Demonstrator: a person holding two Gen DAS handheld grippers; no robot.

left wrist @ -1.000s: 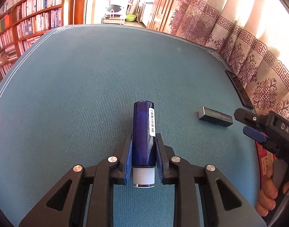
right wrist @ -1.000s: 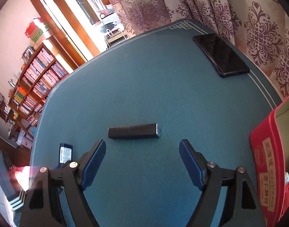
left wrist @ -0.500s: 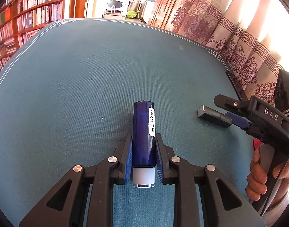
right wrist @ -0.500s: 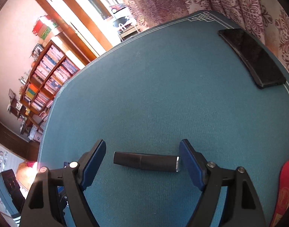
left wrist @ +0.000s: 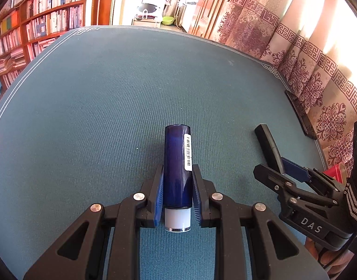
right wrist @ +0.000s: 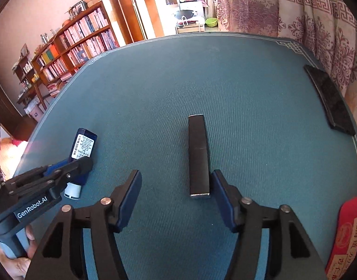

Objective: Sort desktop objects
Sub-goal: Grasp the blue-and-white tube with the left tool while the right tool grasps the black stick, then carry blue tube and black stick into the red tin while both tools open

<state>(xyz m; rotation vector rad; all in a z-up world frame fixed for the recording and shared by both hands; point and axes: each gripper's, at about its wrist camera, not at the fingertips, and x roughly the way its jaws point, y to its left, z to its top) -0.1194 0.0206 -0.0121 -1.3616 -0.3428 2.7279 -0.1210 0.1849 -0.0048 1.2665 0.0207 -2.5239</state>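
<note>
Left tongs (left wrist: 177, 187) clamp a glossy blue tube (left wrist: 177, 161); right tongs (right wrist: 176, 194) closing around a black stick (right wrist: 198, 156).

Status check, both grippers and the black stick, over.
Left gripper shut on blue tube. Right gripper closing around black stick; one pad beside it, other still apart. Nothing in the way on the teal mat.

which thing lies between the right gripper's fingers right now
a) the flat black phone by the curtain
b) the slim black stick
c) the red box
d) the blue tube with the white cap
b: in the right wrist view the slim black stick lies between the closing fingers of the right gripper, with the left pad not yet on it, while the blue tube sits clamped in the left gripper.
</note>
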